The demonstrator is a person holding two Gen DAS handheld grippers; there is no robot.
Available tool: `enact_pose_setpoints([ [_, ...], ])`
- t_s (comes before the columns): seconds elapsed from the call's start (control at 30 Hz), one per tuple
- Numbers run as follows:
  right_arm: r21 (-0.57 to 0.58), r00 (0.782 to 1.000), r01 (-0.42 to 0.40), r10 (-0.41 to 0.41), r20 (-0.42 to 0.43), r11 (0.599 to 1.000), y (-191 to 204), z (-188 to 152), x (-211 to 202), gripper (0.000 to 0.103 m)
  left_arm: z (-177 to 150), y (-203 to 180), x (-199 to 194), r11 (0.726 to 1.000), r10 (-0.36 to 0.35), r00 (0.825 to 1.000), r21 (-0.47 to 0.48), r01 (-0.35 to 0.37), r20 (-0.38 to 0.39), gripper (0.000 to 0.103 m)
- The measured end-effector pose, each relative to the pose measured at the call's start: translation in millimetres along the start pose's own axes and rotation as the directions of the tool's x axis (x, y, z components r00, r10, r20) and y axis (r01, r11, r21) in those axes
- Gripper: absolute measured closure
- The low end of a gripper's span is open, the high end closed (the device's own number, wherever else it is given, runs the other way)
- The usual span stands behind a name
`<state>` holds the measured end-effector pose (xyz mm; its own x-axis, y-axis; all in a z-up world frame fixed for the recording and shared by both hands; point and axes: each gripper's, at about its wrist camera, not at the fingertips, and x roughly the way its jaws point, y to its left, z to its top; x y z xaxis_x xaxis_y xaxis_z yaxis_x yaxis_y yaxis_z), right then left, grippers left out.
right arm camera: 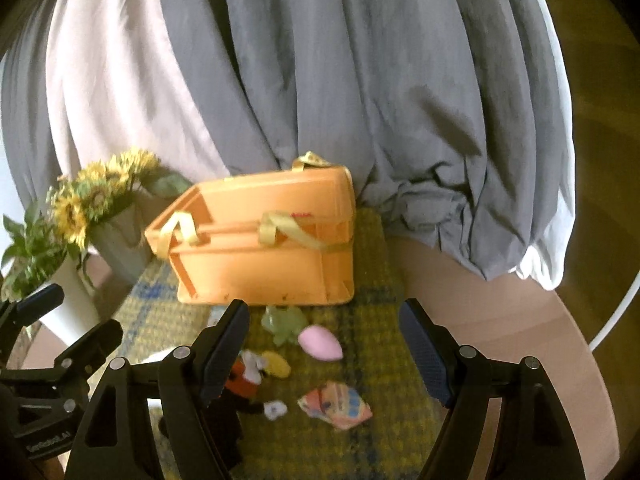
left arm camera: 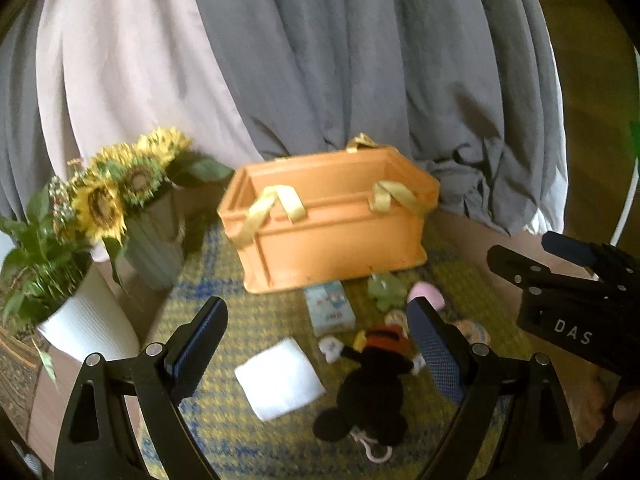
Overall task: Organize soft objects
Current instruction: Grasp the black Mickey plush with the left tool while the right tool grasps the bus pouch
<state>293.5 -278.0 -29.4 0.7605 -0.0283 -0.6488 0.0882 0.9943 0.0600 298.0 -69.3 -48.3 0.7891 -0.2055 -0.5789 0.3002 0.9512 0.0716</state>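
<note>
An orange box with yellow ribbon handles stands on a yellow-blue mat; it also shows in the right wrist view. In front of it lie a black mouse plush, a white folded cloth, a small tissue pack, a green soft toy, a pink egg-shaped sponge and a small patterned pouch. My left gripper is open above the plush and cloth. My right gripper is open above the sponge and pouch. Both are empty.
A sunflower bunch in a grey vase and a green plant in a white pot stand left of the box. Grey and white curtains hang behind. The mat lies on a round wooden table.
</note>
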Motion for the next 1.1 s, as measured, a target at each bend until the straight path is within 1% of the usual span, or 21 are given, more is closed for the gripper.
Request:
enact_pose_setpoints([
  [0.17, -0.019, 0.998, -0.014, 0.013, -0.057, 1.000, -4, -19, 8, 0.025, -21, -9, 5, 1.000, -0.006, 0.999, 0.007, 0.006, -0.047, 0.011],
  [0.23, -0.023, 0.996, -0.025, 0.023, -0.092, 0.999, -6, -28, 13, 0.025, -28, -12, 8, 1.000, -0.010, 0.998, 0.008, 0.011, -0.069, 0.011],
  [0.43, -0.040, 0.985, -0.047, 0.039, -0.168, 0.998, -10, -48, 28, 0.025, -52, -21, 22, 1.000, -0.024, 0.989, 0.002, 0.025, -0.145, 0.011],
  [0.53, -0.054, 0.980, -0.051, 0.039, -0.197, 0.997, -12, -55, 36, 0.025, -59, -25, 29, 1.000, -0.025, 0.985, 0.000, 0.025, -0.171, 0.011],
  [0.73, -0.080, 0.964, -0.082, 0.059, -0.258, 0.993, -15, -70, 56, 0.025, -70, -33, 43, 1.000, -0.022, 0.981, 0.016, 0.025, -0.192, 0.011],
  [0.93, -0.108, 0.953, -0.094, 0.058, -0.297, 0.990, -19, -81, 76, 0.025, -75, -38, 60, 0.999, -0.018, 0.978, 0.028, 0.024, -0.209, 0.011],
  [1.1, -0.128, 0.949, -0.102, 0.057, -0.310, 0.987, -23, -85, 89, 0.026, -77, -42, 73, 0.999, -0.012, 0.976, 0.036, 0.020, -0.217, 0.011],
])
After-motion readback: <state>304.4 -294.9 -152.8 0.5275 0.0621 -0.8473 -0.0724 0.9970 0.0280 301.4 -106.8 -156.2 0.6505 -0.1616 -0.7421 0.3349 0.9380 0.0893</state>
